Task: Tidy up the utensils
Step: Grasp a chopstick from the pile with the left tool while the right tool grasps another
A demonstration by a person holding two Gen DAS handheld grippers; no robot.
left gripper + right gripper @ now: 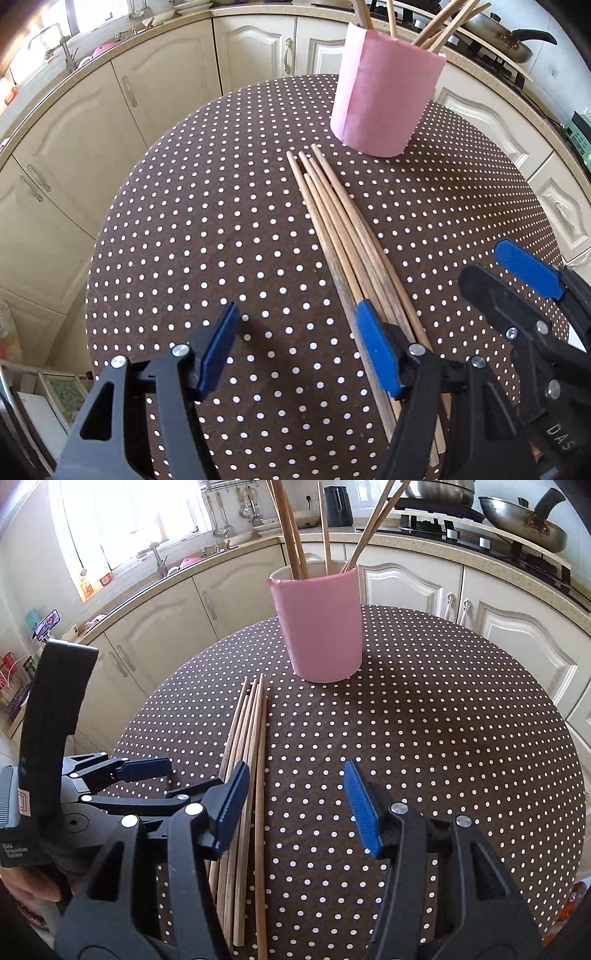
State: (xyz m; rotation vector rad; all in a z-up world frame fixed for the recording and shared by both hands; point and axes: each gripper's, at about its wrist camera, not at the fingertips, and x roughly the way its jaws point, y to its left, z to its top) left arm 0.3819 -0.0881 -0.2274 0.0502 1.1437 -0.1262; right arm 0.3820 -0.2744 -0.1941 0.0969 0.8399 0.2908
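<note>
Fingers on the left gripper [299, 350] spread wide, its right pad over the chopsticks [343, 236] lying on the tabletop [184, 240] before the cup [384, 96]. Right gripper [299, 808] gapes too. Both crowd one bundle: closing could scatter sticks or knock grippers together.

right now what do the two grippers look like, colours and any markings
Both are black plastic with ridged blue pads on the fingers and silver rivets at the joints. The left gripper shows from the right wrist view with a white "Data Acquisition System" label on its body. The right gripper carries partial white lettering "DAS" in the left view.
</note>
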